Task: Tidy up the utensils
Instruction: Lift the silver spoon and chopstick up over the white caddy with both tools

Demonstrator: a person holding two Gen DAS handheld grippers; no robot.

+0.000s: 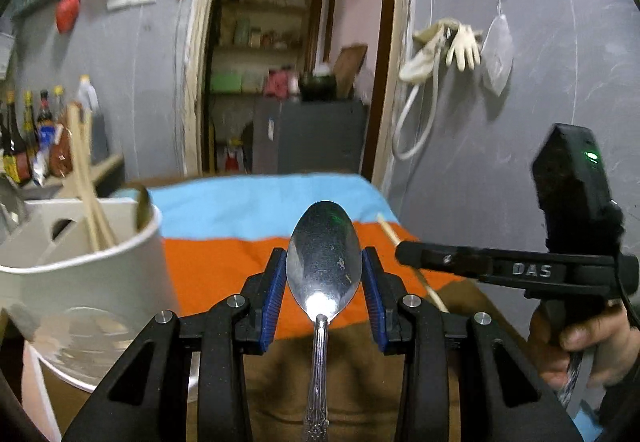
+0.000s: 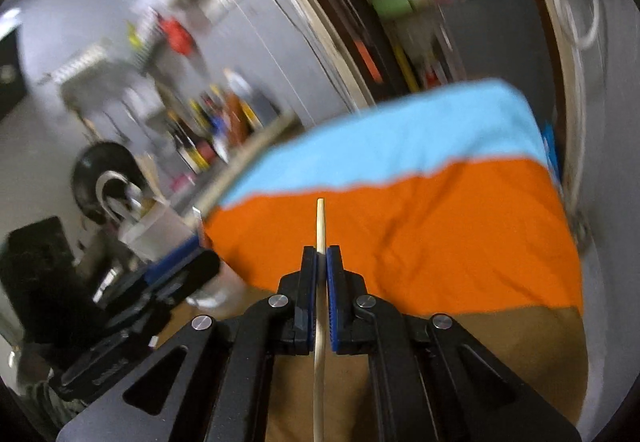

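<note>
My left gripper (image 1: 324, 262) is shut on a metal spoon (image 1: 324, 254), bowl pinched between the blue pads (image 1: 276, 290), patterned handle trailing back toward the camera. A white utensil holder (image 1: 80, 266) with wooden chopsticks (image 1: 90, 202) in it stands just to the left. My right gripper (image 2: 322, 256) is shut on a single pale wooden chopstick (image 2: 320, 226), whose tip sticks out past the pads over the orange cloth. In the left wrist view the right gripper (image 1: 404, 252) comes in from the right with that chopstick (image 1: 388, 230), held by a hand (image 1: 580, 338).
A cloth (image 1: 224, 262) in blue, orange and brown bands covers the table. Sauce bottles (image 1: 28, 138) stand on a counter at the left. Behind are a grey wall with hanging gloves (image 1: 460, 42) and an open doorway (image 1: 288, 62) to a storeroom.
</note>
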